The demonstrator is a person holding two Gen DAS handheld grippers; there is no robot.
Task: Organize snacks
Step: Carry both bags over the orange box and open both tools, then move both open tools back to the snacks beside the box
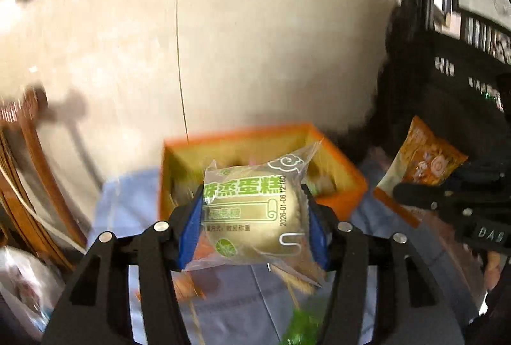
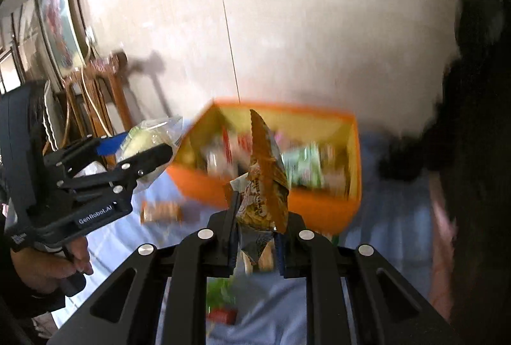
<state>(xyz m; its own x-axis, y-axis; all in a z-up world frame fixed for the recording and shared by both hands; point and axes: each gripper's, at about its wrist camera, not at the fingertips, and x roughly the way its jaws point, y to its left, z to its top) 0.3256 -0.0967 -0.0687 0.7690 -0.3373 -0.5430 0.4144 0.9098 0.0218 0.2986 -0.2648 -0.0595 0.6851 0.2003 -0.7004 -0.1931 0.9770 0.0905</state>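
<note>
Item one: steamed cake packet [image 1: 255, 214], clear wrapper with green print, was clamped between the blue pads of the left gripper [image 1: 255, 227] and held in the air, in front of the near wall of the orange box [image 1: 345, 166].

Item two: orange snack bag [image 2: 265, 185], crinkled, was pinched edge-on in the right gripper [image 2: 255, 236], jaws together on its lower part, also aloft before the box.

Item three: orange box, open-topped, stood at the far side of the counter [image 2: 383, 249], under a pale blue cloth, already holding several wrapped snacks; the contents were too blurred to name.

Loose items: a green packet [image 2: 220, 290] and a small orange-brown packet [image 2: 161, 211] lay on the cloth.

Handling note, as judgement: each packet should be carried over the rim one at a time, lowered into a free gap, and released only once inside, to keep the two grippers from colliding.
</note>
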